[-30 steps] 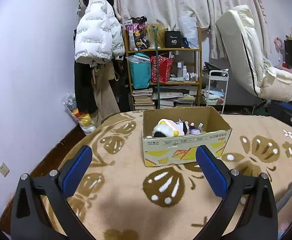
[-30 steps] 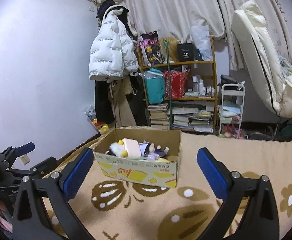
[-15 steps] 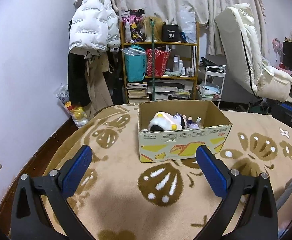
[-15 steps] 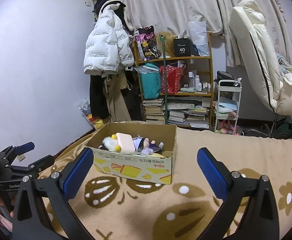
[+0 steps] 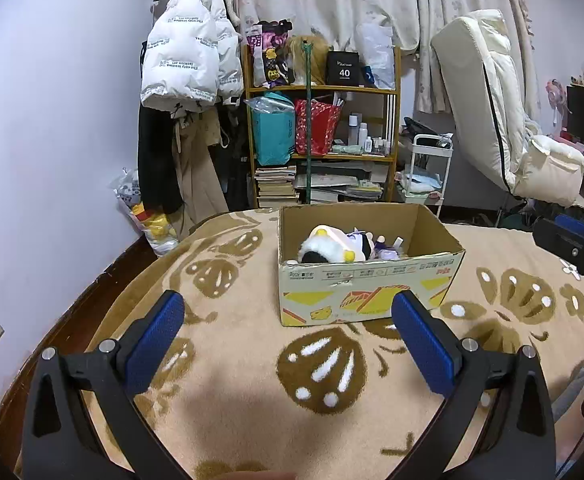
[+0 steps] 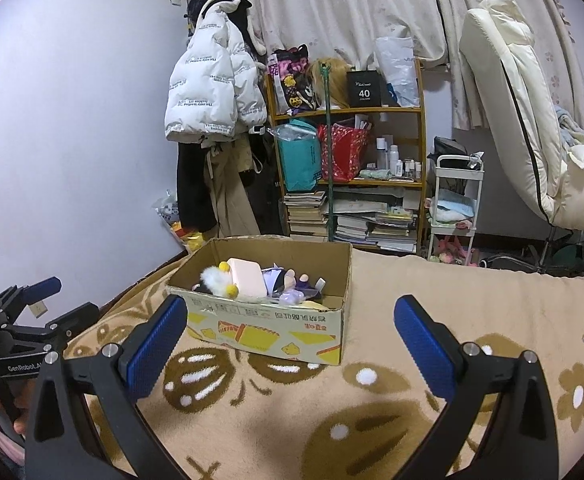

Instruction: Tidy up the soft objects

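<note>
Beige blanket (image 5: 231,360) with brown paw prints, fuzzy pile. Left tongs (image 5: 289,332) spread wide, empty, blue ribbed pads. Right tongs (image 6: 292,336) likewise spread, empty. Box (image 5: 368,292) sits ahead of both, apart from the pads: open-topped cardboard, long axis roughly crosswise to left tongs, angled in right view. Plush toys (image 5: 332,246) piled inside, white fluffy one on top. Shelf (image 6: 348,160) behind.

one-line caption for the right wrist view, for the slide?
Open right tongs hover above the rug, facing a cardboard box of plush toys.
</note>
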`<state>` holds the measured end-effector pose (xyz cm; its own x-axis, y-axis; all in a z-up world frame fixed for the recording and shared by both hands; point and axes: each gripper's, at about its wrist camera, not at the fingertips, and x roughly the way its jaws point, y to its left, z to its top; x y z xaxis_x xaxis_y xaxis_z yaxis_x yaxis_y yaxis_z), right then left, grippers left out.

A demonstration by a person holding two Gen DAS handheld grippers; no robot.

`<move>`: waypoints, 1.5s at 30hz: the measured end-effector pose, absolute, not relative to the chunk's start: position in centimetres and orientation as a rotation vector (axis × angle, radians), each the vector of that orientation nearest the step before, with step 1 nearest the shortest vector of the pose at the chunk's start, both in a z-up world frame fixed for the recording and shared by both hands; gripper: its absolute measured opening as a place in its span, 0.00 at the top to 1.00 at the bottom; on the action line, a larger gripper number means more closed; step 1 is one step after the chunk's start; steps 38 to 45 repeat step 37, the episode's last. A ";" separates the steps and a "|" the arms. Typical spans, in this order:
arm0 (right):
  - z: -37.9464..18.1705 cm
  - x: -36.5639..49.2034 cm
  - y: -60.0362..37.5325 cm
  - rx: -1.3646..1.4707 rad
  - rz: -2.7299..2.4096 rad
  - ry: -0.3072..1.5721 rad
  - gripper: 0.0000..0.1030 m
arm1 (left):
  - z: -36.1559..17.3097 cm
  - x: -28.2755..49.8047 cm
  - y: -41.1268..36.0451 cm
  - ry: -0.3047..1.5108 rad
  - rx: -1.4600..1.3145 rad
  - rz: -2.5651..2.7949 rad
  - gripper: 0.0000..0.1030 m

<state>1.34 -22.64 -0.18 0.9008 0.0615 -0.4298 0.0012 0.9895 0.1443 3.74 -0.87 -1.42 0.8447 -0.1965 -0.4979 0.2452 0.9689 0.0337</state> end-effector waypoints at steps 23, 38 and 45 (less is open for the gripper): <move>-0.7 1.5 -23.0 0.127 0.037 0.455 0.00 | -1.8 3.6 -1.1 0.518 0.109 -0.236 0.01; -0.7 1.4 -23.6 0.122 0.041 0.457 0.00 | -2.0 3.5 -1.1 0.523 0.116 -0.224 0.01; -0.7 1.4 -23.6 0.122 0.041 0.457 0.00 | -2.0 3.5 -1.1 0.523 0.116 -0.224 0.01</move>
